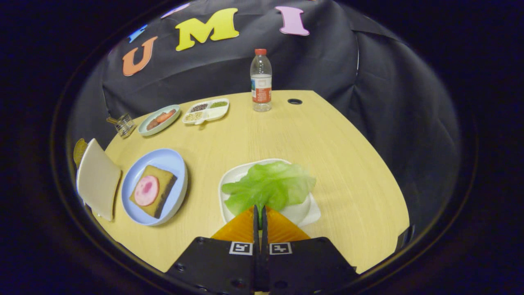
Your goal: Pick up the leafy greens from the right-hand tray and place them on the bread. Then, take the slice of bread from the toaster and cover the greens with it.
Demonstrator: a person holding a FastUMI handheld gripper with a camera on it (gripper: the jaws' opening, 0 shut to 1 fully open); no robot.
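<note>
No words or numbers are legible. The bottle (pixel 260 82), at twelve o'clock beyond the fingers, carries a label too small to read. Two square coded markers (pixel 240 248) sit on the gripper (pixel 260 211), whose fingers pinch the leafy greens (pixel 271 184).

A pale wooden table (pixel 327 155) with a cable hole (pixel 294 101) stands before black cloth (pixel 389 82) draped behind.

Three plates (pixel 180 192), one bottle (pixel 260 82), one lettuce leaf (pixel 270 186).

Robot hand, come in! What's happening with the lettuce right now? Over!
Gripper shut on lettuce leaf, near edge pinched, leaf over white tray. Bread with pink slice waits on blue plate. Nothing between tray and plate.
</note>
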